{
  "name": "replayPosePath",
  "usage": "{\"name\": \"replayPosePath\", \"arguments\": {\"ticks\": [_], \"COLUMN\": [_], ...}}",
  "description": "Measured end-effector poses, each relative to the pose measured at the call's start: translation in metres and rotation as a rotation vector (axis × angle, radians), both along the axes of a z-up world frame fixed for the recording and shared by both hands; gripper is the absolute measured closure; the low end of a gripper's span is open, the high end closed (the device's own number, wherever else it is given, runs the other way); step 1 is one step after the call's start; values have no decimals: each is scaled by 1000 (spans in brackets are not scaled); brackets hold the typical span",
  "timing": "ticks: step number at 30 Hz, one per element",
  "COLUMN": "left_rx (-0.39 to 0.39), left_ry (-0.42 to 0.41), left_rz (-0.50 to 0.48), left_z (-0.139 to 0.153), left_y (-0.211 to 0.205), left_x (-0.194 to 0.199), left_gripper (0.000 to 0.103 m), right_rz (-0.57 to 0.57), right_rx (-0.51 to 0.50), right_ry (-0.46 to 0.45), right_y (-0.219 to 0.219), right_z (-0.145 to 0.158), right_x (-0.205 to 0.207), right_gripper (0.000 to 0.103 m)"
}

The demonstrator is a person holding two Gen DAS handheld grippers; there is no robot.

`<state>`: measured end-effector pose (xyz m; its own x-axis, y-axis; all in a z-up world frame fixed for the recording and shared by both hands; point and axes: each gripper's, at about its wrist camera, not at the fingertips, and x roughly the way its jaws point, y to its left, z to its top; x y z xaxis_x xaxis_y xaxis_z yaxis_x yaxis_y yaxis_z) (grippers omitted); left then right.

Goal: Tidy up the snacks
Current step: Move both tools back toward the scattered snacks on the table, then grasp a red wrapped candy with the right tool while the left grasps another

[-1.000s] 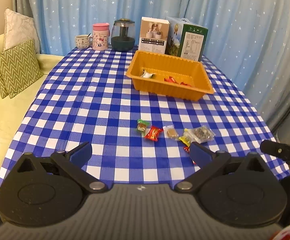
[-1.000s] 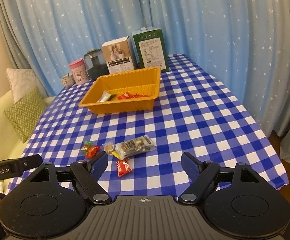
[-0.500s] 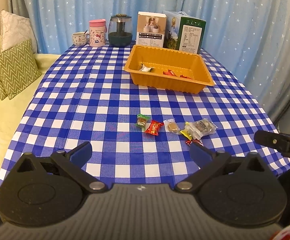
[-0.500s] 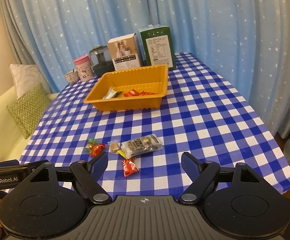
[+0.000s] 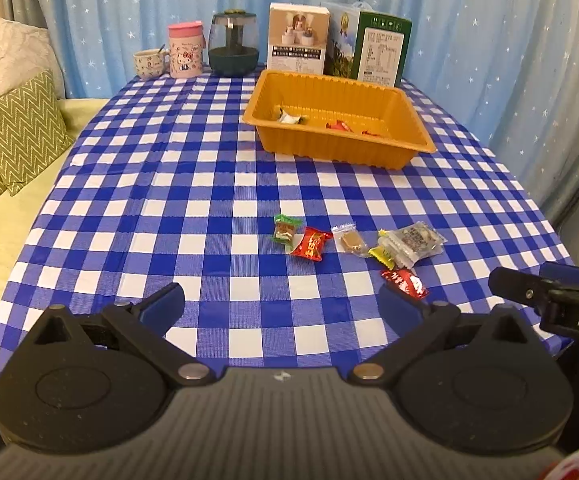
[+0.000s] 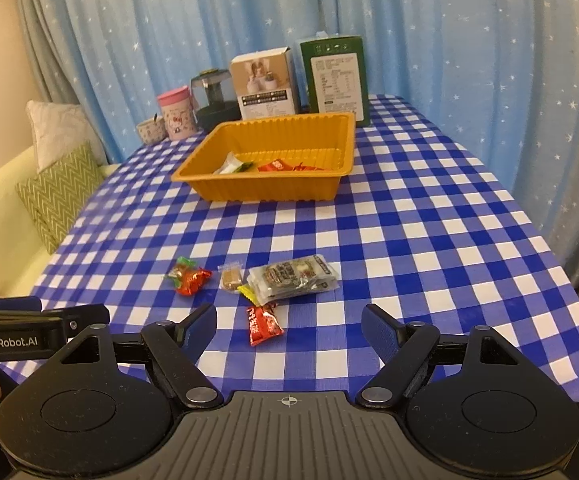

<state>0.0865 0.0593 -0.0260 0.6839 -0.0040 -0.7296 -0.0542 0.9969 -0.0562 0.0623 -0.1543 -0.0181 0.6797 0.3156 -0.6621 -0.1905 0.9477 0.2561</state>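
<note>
1. Desk (image 5: 209, 184): covered by a blue-and-white checked cloth with a fine woven texture; its near edge curves away under the fisheye lens.
2. Orange tray (image 5: 405, 152): a rectangular, thin-walled plastic container with ribbed sides and a flat flared rim, standing toward the far side of the desk. A few wrapped snacks lie inside, among them a white-and-green one and red ones.
3. Loose snacks, lying in a rough row on the cloth nearer the cameras: a green-wrapped candy (image 5: 286, 229); a glossy red crinkled candy (image 5: 310, 243) touching it; a clear wrapper holding a tan square piece (image 5: 350, 240); a yellow wrapper (image 5: 381, 254) tucked against a clear rectangular packet with dark print (image 5: 413, 240); a red foil sachet (image 5: 405, 283) closest to the desk edge.
4. Left claw (image 5: 281, 304): released, its blue-padded fingers spread wide over bare cloth, nothing between them.
5. Right claw (image 6: 289, 328): released likewise; the red foil sachet (image 6: 263, 324) appears between its spread fingers, untouched by either pad.
6. Far edge: a small patterned cup (image 5: 149, 64), a pink cylindrical canister (image 5: 185, 50), a dark glass-domed jar (image 5: 233, 48), two upright cardboard boxes (image 5: 297, 40).
7. Backdrop: pale blue star-printed curtain (image 5: 489, 40).
</note>
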Motion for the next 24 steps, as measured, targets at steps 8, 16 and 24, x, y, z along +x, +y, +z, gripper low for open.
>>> {"name": "replayPosePath", "arguments": {"ticks": [8, 16, 24], "left_rx": [-2, -14, -26], "left_ry": [39, 67, 77], "left_rz": [-1, -22, -67], "left_z": [-21, -36, -43], "left_y": [10, 17, 15], "left_x": [19, 41, 56], "left_gripper": [9, 23, 36], "right_rz": [49, 134, 191], "right_rx": [-23, -75, -152], "right_ry": [23, 44, 70], "right_y": [17, 44, 66], "right_z": [-28, -59, -89], "right_x": [19, 42, 66], "right_gripper": [27, 52, 70]}}
